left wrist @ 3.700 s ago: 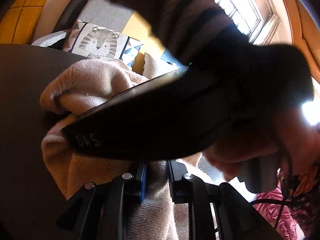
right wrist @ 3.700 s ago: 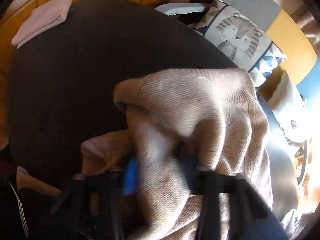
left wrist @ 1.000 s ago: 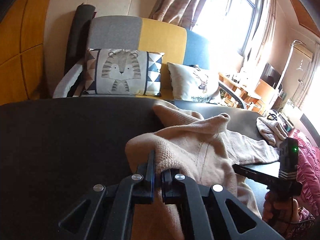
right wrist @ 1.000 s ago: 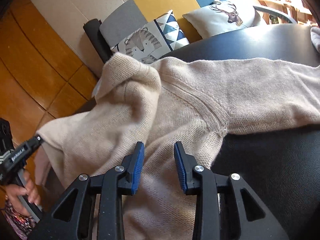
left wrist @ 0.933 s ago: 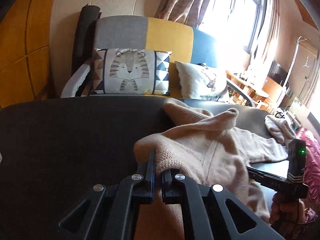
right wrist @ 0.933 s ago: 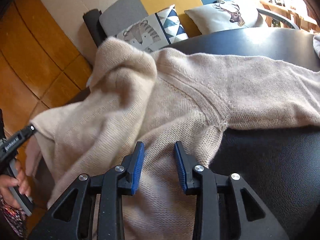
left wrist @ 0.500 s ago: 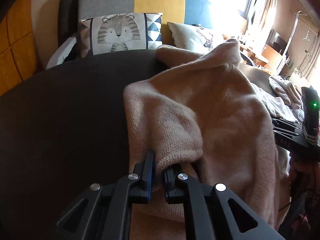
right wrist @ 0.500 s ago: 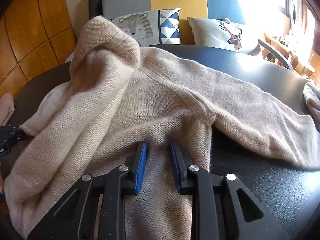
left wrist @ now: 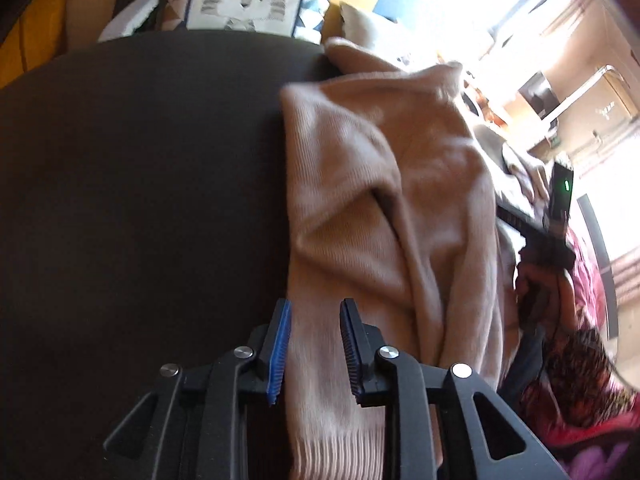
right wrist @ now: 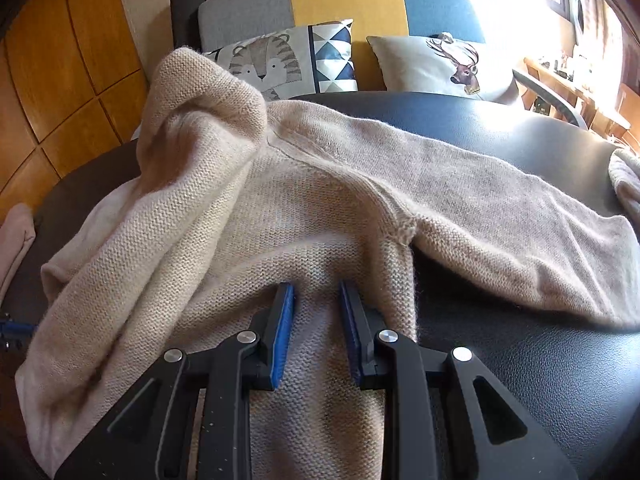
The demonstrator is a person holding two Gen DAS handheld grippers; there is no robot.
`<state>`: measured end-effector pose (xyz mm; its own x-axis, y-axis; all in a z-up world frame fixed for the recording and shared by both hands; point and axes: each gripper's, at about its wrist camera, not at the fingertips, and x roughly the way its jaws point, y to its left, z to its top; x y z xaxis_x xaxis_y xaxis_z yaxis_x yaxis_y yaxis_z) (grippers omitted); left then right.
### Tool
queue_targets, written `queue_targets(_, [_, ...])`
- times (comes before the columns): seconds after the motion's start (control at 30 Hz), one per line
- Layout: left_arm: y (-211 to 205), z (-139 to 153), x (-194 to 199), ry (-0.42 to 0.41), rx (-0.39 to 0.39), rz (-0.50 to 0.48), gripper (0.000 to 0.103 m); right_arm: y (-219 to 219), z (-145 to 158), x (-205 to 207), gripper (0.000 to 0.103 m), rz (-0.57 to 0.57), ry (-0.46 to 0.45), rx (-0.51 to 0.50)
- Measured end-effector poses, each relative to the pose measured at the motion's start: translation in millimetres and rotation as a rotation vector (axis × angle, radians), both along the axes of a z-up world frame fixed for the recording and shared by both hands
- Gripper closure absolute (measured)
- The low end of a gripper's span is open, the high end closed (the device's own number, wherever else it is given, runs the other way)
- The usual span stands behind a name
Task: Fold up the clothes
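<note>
A beige knitted sweater [right wrist: 320,208] lies spread across a dark round tabletop [left wrist: 140,184], not yet folded into a neat shape. In the right wrist view its body runs from the near edge away toward the far left, where the collar stands up in a bunched hump. One sleeve [right wrist: 500,220] stretches out flat to the right, its long axis running crosswise from the armpit seam to the far right edge.

The right gripper [right wrist: 316,332] sits over the lower body of the sweater, just near of the armpit. Its blue-padded jaws stand partly apart, with a strip of knit visible between them; the pads do not clearly pinch it. That sleeve lies just to the right of these jaws, so the right hand is the nearer one to fold it inward.

In the left wrist view, which is blurred, the left gripper [left wrist: 314,352] points down at the sweater's left edge, near the ribbed hem. Its jaws are opening, and a band of fabric lies between the pads without being pressed. A folded-over flap of sweater lies just beyond, running away from the jaws.

Behind the tabletop sits a sofa with a tiger cushion [right wrist: 280,60] and a deer cushion [right wrist: 440,64].
</note>
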<state>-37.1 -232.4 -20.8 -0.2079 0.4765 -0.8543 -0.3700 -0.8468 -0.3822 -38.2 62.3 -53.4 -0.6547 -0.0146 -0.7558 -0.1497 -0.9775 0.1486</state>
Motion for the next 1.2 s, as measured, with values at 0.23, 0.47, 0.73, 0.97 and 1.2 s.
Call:
queue_targets(0.23, [-12.7, -5.6, 23.4, -0.054, 0.025, 0.010, 0.073, 2.3, -0.2, -0.8, 0.078, 0.001, 0.005, -0.013])
queue_targets(0.47, [-34.6, -11.9, 38.8, -0.084, 0.060, 0.018, 0.071, 3.9, -1.5, 0.1, 0.078, 0.001, 0.009, -0.016])
queue_targets(0.73, [-41.8, -24.0, 49.6, -0.106, 0.216, 0.042, 0.064, 3.7, -2.6, -0.2, 0.078, 0.001, 0.011, -0.011])
queue_targets(0.97, [-28.1, -20.4, 67.3, 0.043, 0.125, 0.047, 0.097, 2.3, -2.3, -1.5, 0.077, 0.004, 0.006, -0.002])
queue_targets(1.2, [-43.6, 4.2, 44.4, 0.170, 0.007, 0.105, 0.098, -4.3, -0.4, -5.5, 0.075, 0.027, -0.026, 0.058])
